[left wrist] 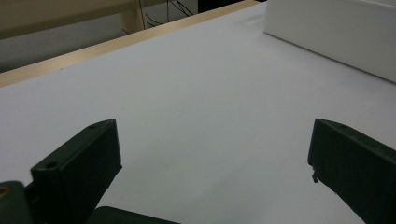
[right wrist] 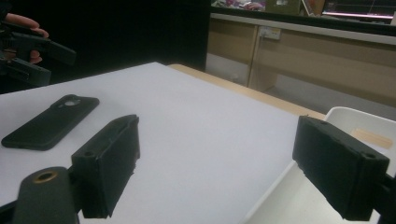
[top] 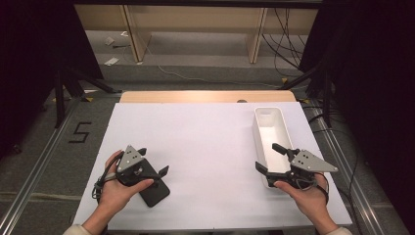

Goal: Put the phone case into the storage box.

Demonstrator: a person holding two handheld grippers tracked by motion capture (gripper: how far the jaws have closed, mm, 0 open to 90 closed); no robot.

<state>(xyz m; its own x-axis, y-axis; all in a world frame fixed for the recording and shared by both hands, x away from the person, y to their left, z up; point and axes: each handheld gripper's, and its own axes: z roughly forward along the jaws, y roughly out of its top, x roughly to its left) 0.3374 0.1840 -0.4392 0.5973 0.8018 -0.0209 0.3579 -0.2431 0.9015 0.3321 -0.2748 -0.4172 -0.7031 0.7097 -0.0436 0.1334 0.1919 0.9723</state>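
Near the table's [top: 210, 105] front-left corner we note a black phone case [top: 154, 192], flat on the white surface, camera cutout visible in the right gripper view [right wrist: 49, 122]. Its long axis runs diagonally, from the front edge back toward the left side. The left gripper [top: 154, 161] sits directly over its rear end, so the case lies just below and slightly behind the jaw tips, toward the person; the left hand [top: 117, 188] is plainly the nearer one. In the left gripper view the gripper's [left wrist: 212, 154] jaws stand wide apart with bare tabletop between them, holding and touching nothing; the case itself falls under the camera's lower margin there. We judge the coming move turns on tipping these jaws down and back across the case's short width rather than along its length. Moving right, the middle of the table is bare. At the right edge a long white bin [top: 270, 142] lies with its length running front to back, seen also as a pale wall in the left gripper view [left wrist: 336, 32]. The right gripper [top: 272, 157] hovers at the bin's front end, jaws spread wide, one over the tabletop and one over the bin's interior [right wrist: 355, 121], gripping nothing; from its own view [right wrist: 215, 158] the case lies well off to its left.
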